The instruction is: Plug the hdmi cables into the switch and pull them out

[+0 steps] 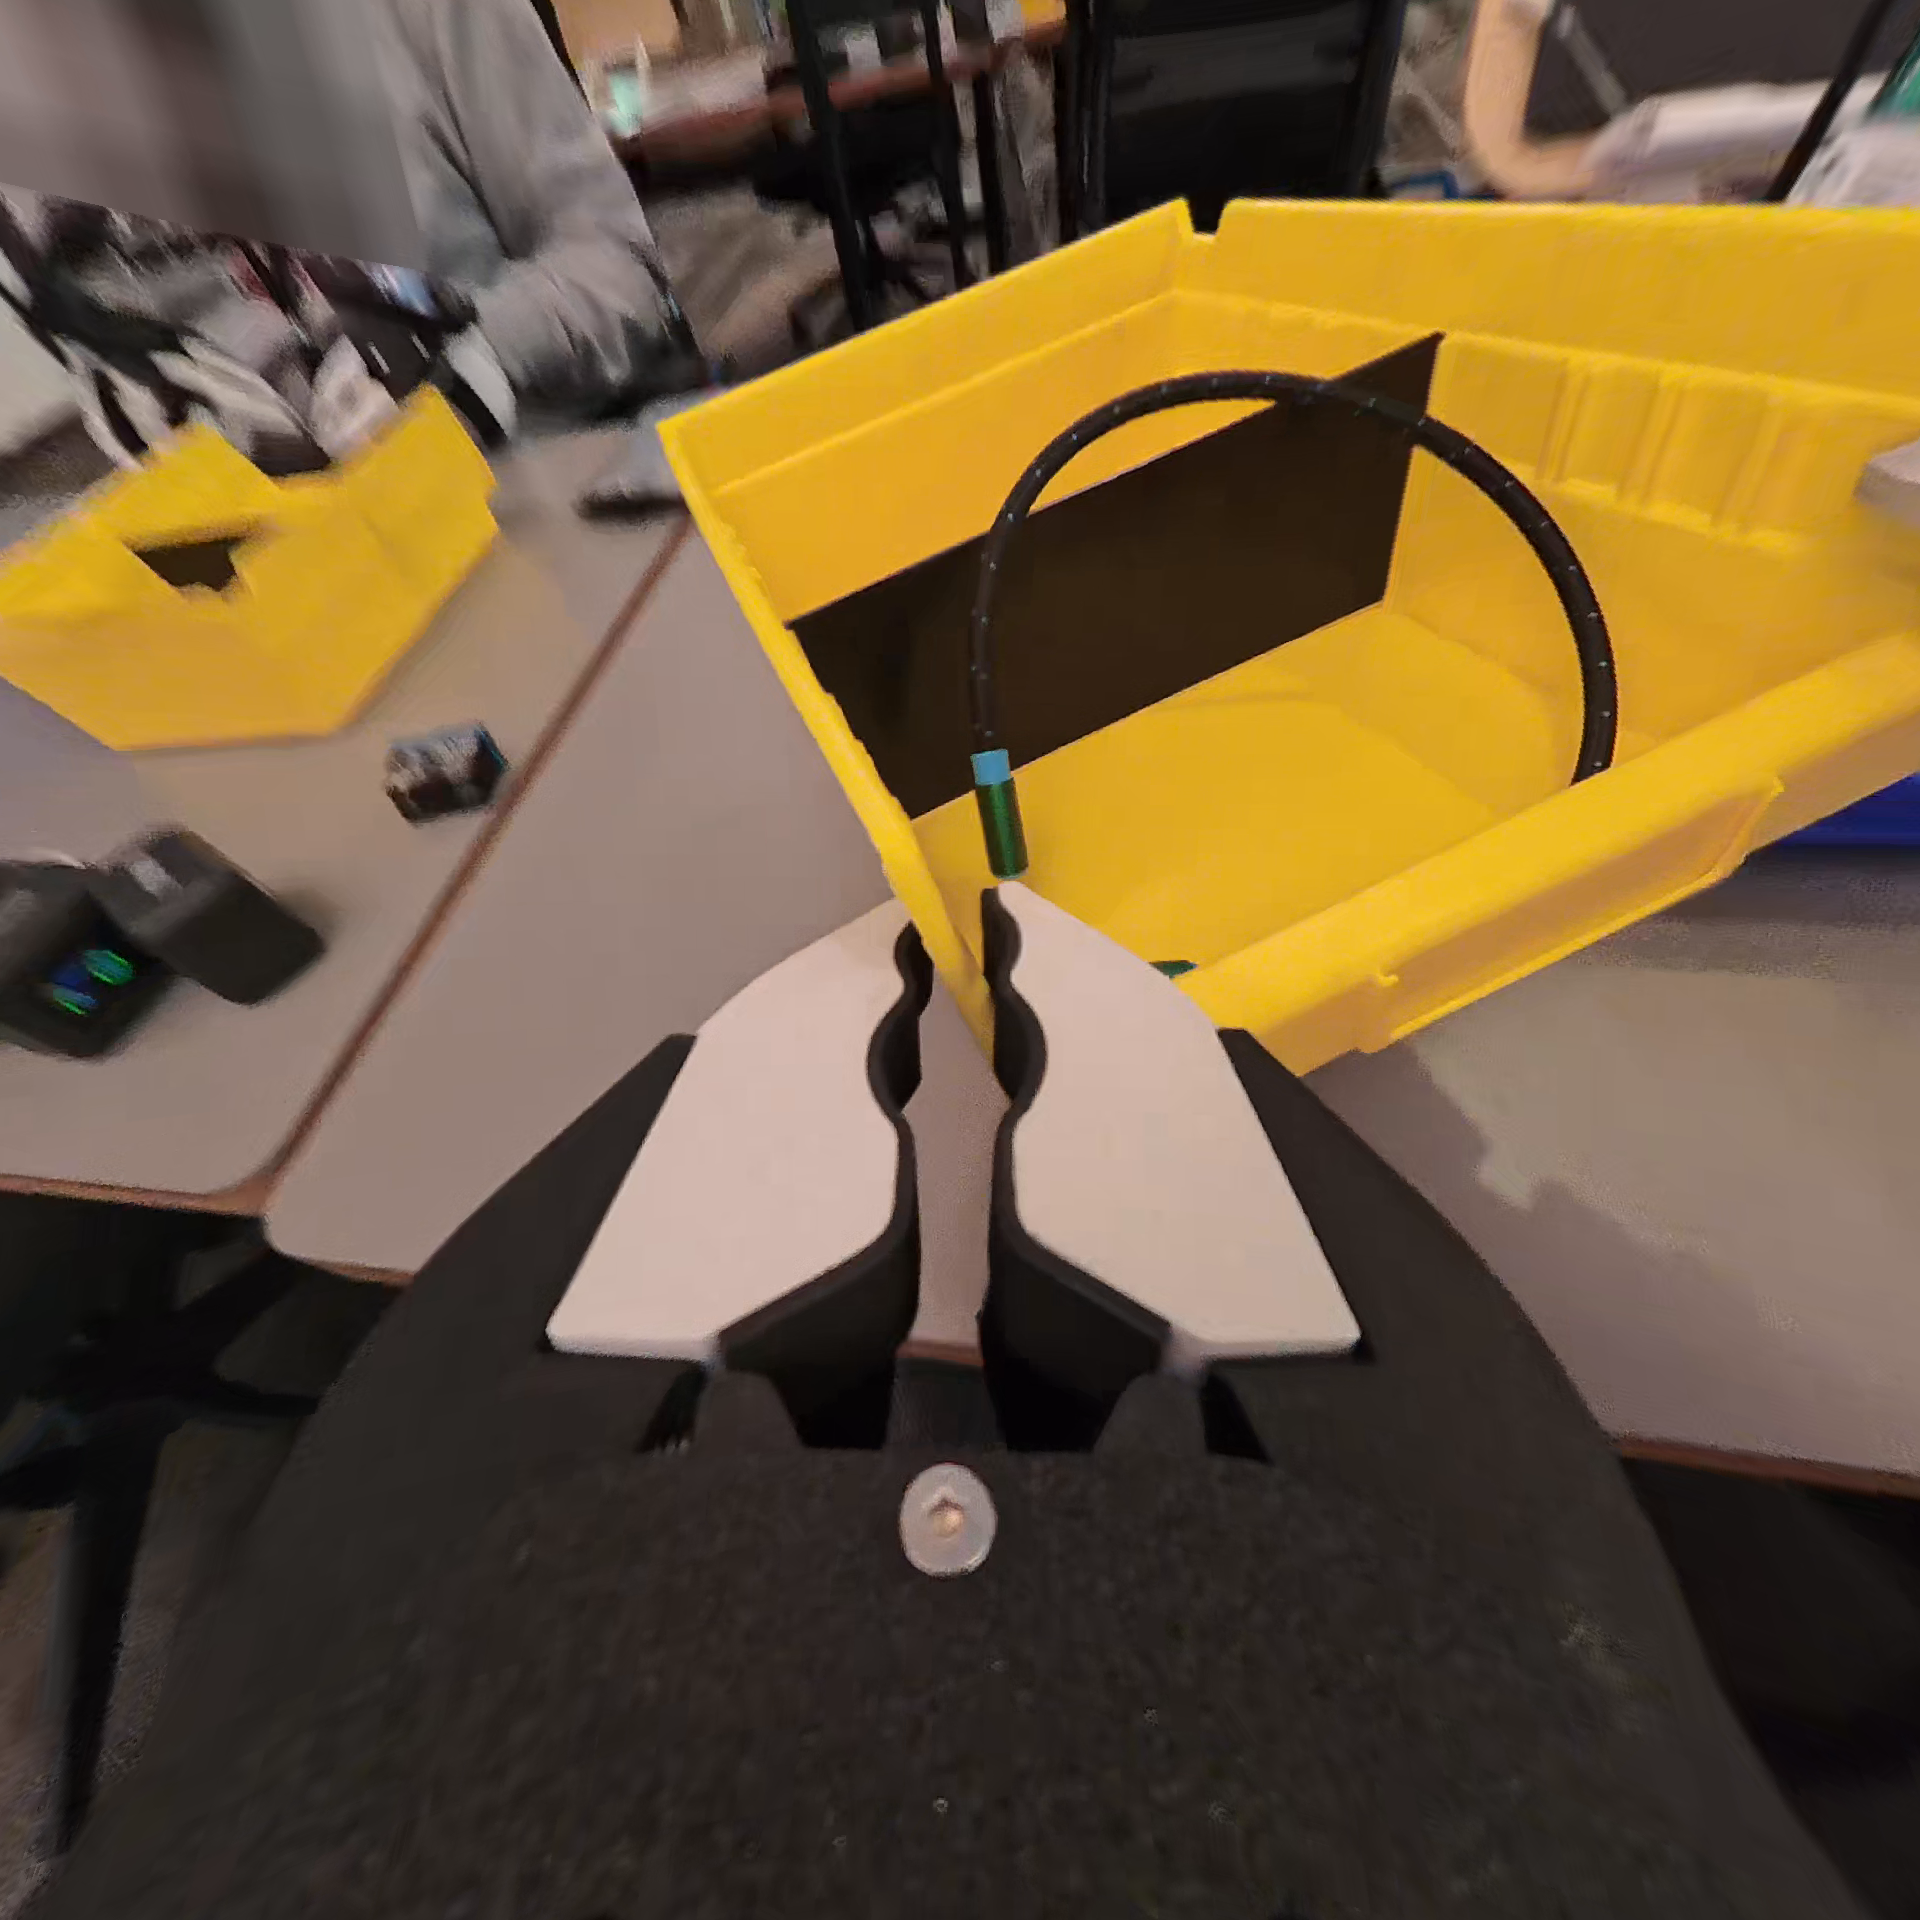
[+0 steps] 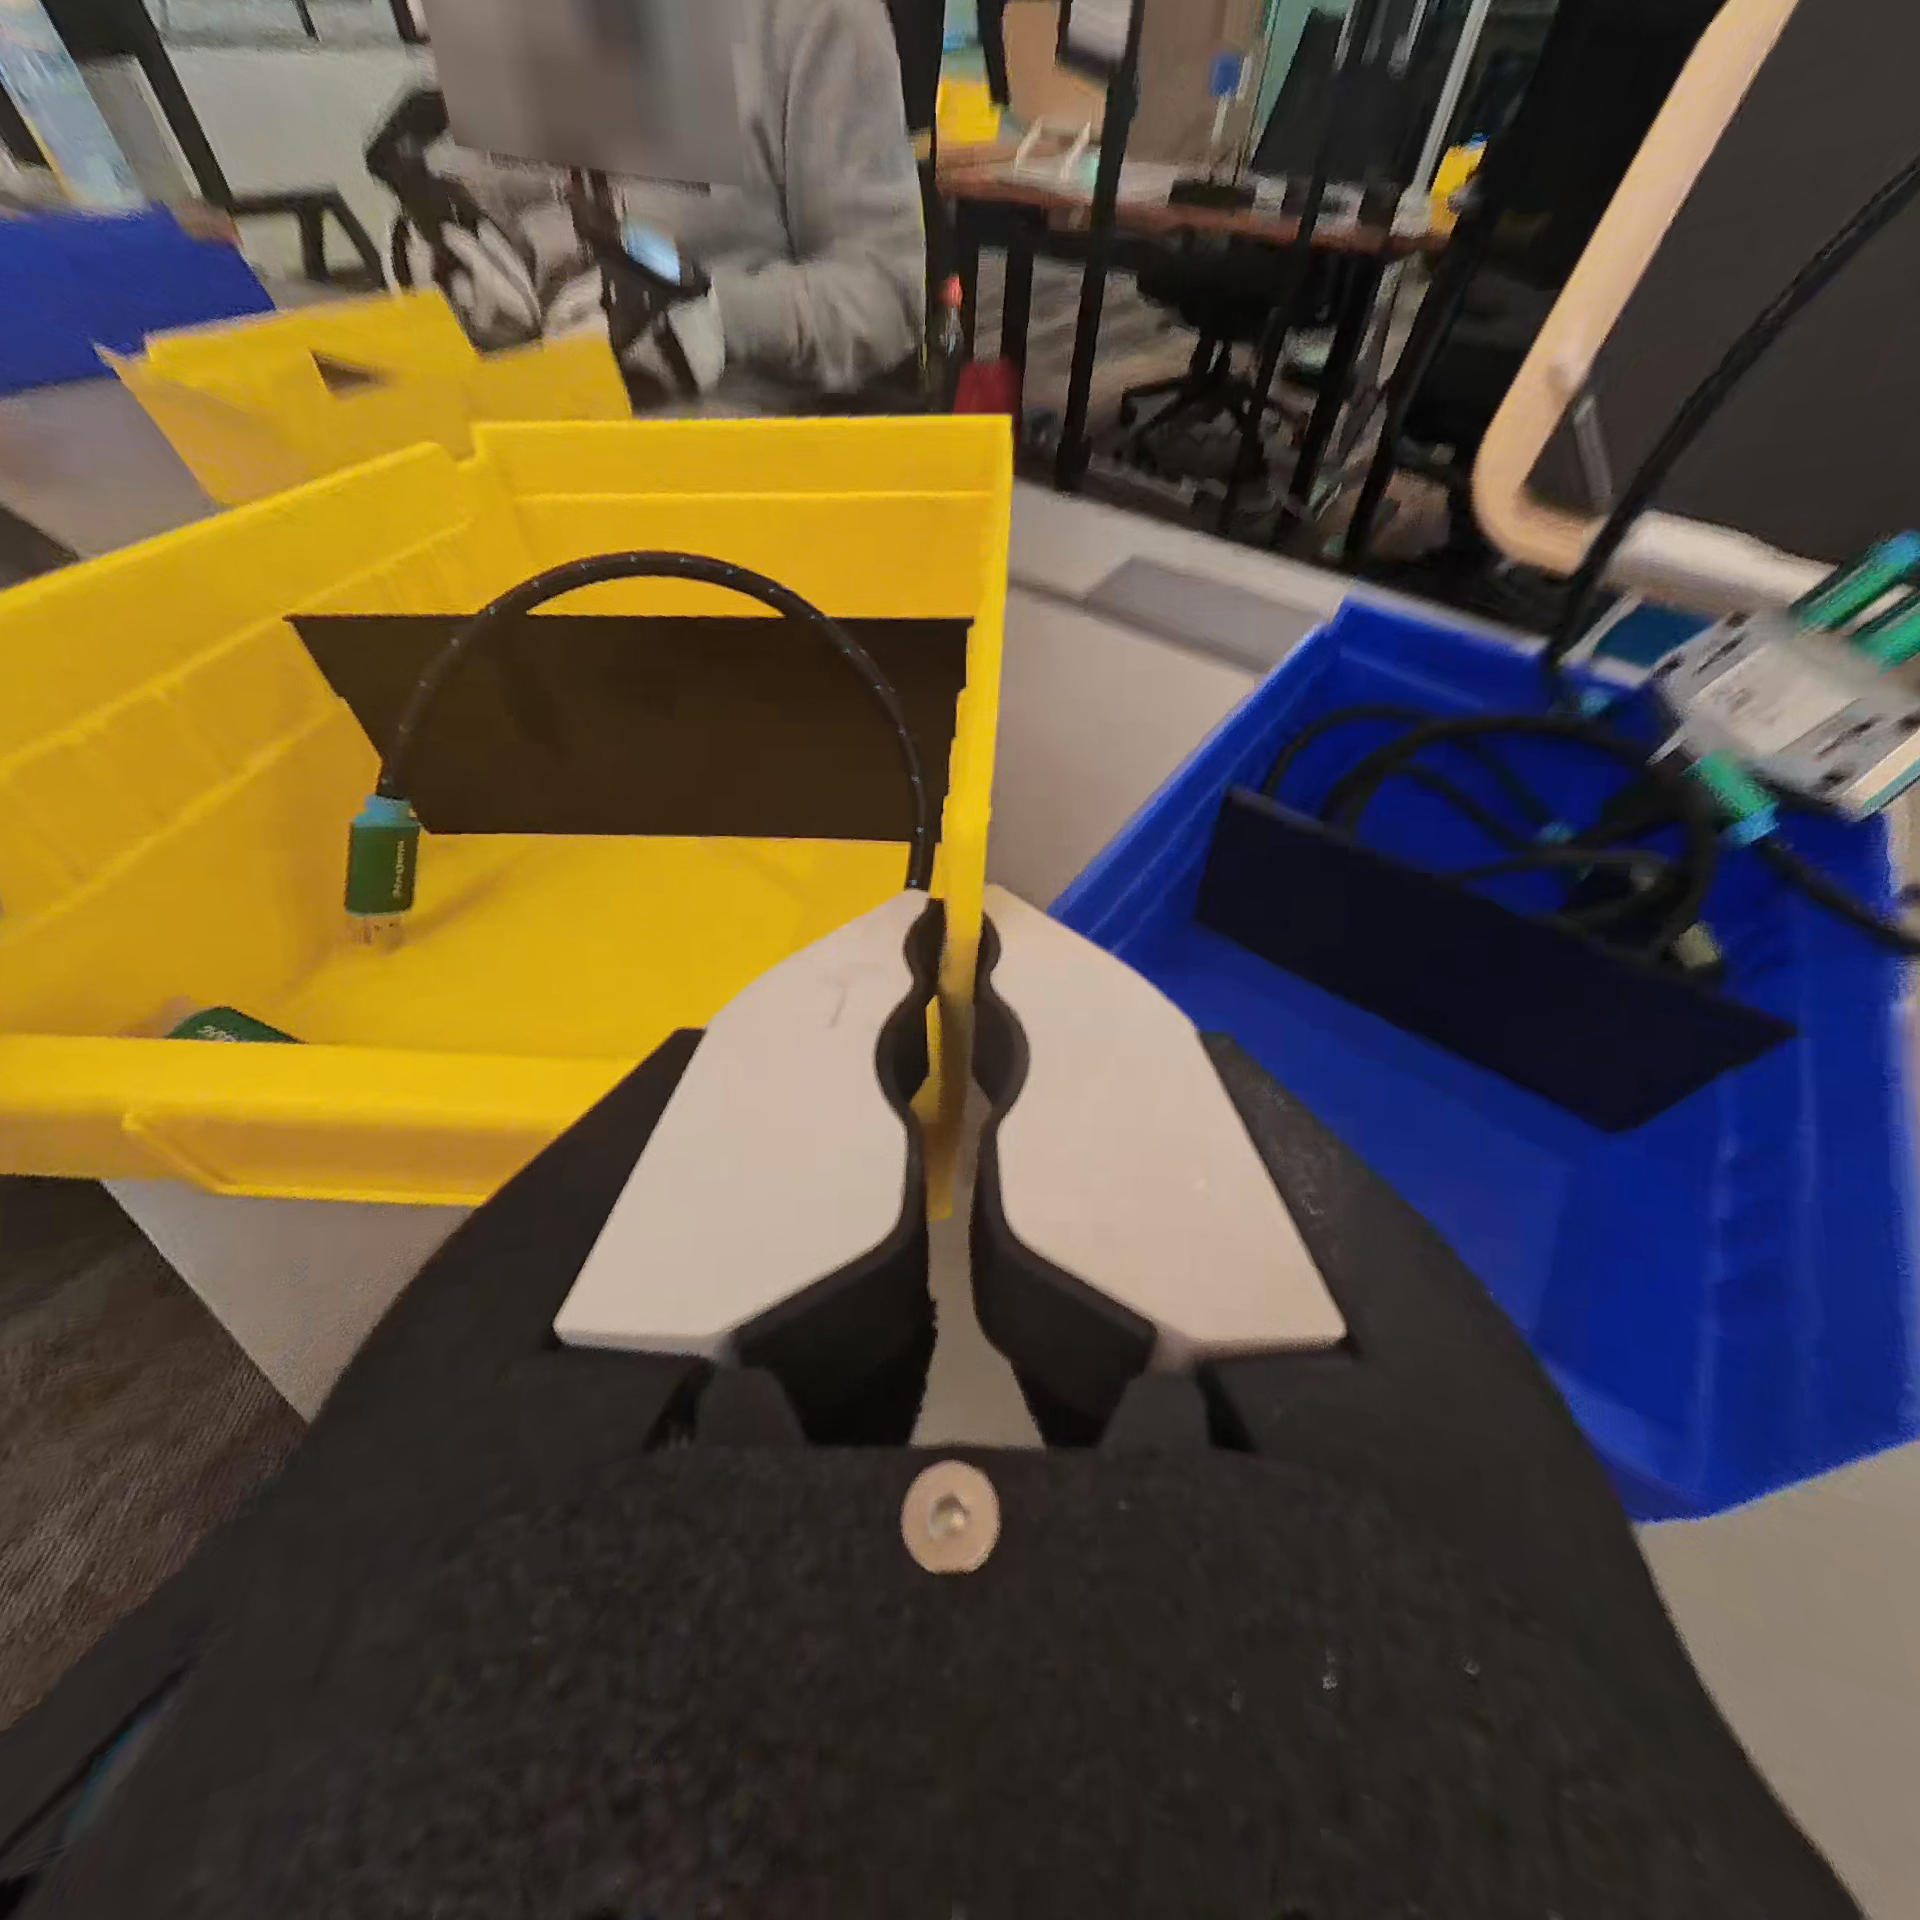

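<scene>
Both grippers are at a yellow bin (image 1: pixel 831 468), one on each side wall. My left gripper (image 1: pixel 954 920) is shut on the bin's left wall, which runs slantwise between its pads. My right gripper (image 2: pixel 951 930) is shut on the bin's right wall (image 2: pixel 977 727). Inside the bin a black braided HDMI cable (image 1: pixel 1247 390) arches up, and its green plug (image 1: pixel 997 821) hangs down; it also shows in the right wrist view (image 2: pixel 382 862). A second green plug (image 2: pixel 223 1027) lies at the bin's front. The switch (image 2: pixel 1787 707), blurred and with green plugs in it, is at the far right above a blue bin (image 2: pixel 1351 1039).
A black divider (image 1: pixel 1143 582) crosses the yellow bin. The blue bin holds coiled black cables (image 2: pixel 1507 790). A second yellow bin (image 1: pixel 239 623) and small dark devices (image 1: pixel 447 769) sit on the table to the left. A person in grey (image 2: pixel 810 208) sits behind. The grippers' ends are close to 20 cm from one another. The switch (image 2: pixel 1787 707) is about 30 cm from my right fingertips and 50 cm from my left.
</scene>
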